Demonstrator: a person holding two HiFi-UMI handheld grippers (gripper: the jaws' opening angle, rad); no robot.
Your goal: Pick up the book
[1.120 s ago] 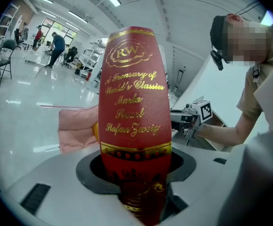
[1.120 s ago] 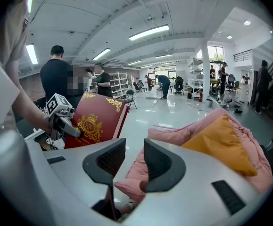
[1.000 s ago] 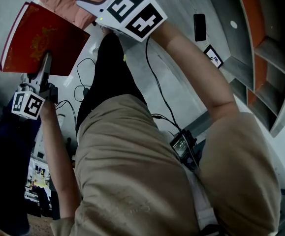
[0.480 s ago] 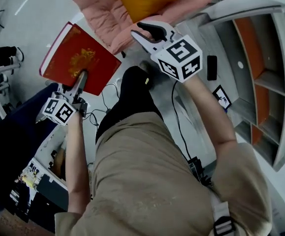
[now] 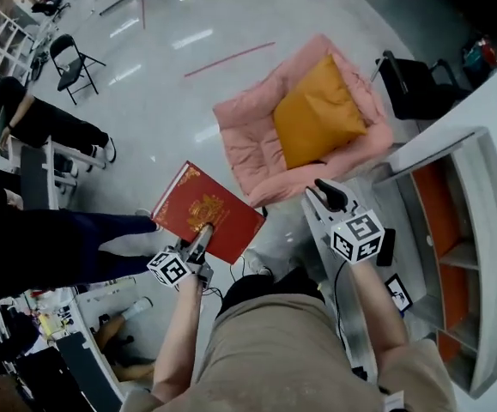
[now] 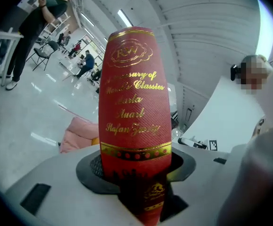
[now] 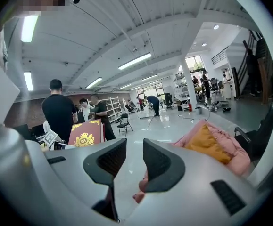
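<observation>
The book (image 5: 207, 213) is a red hardback with gold print, held up in the air left of the middle of the head view. My left gripper (image 5: 203, 232) is shut on its lower edge, and its marker cube (image 5: 172, 269) sits just below. In the left gripper view the book's spine (image 6: 135, 107) stands upright between the jaws and fills the middle. My right gripper (image 5: 325, 194) is raised to the right of the book, apart from it. Its jaws stand a little apart with nothing between them (image 7: 134, 161). The book's cover (image 7: 85, 134) shows to its left.
A pink armchair (image 5: 248, 131) with an orange cushion (image 5: 317, 120) stands on the shiny floor ahead. A grey shelf unit with orange compartments (image 5: 454, 230) is at the right. A person in dark clothes (image 5: 51, 243) stands at the left. A folding chair (image 5: 68, 58) is further off.
Both grippers have risen and swung forward, with the book still in the left one. The head view has tilted up, so the armchair and open floor now show.
</observation>
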